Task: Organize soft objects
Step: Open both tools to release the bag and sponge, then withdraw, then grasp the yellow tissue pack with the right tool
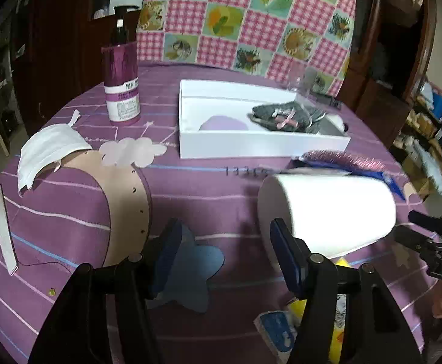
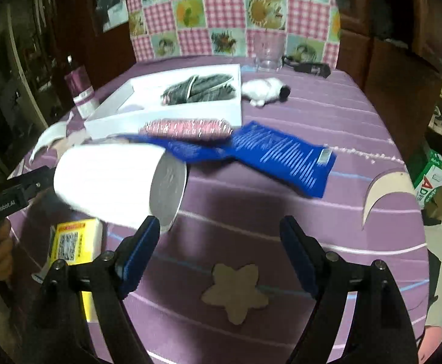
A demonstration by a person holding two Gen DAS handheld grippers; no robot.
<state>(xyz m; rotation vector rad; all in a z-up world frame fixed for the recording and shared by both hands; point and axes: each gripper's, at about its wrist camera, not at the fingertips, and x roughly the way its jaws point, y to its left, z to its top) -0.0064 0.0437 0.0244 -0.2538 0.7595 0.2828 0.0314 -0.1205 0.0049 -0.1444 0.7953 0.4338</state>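
A white cylinder like a paper roll [image 1: 327, 212] [image 2: 115, 182] lies on its side on the purple tablecloth. My left gripper [image 1: 225, 251] is open just left of the roll's near end, with only cloth between its fingers. My right gripper [image 2: 221, 242] is open wide over bare cloth, its left finger [image 2: 143, 239] beside the roll's grey end face. A blue sock [image 2: 281, 157] and a pink brush [image 2: 187, 127] [image 1: 342, 157] lie behind the roll. Grey socks [image 1: 287, 115] [image 2: 199, 89] rest inside a white box [image 1: 263, 147] [image 2: 166, 115]. A white face mask [image 1: 51, 148] lies at the left.
A purple pump bottle [image 1: 121, 85] stands at the back left. A small white plush thing [image 2: 266, 89] and a clear glass [image 2: 266, 51] sit behind the box. A yellow tissue pack [image 2: 75, 242] lies near the front edge. A checked quilt [image 1: 251, 15] hangs behind the round table.
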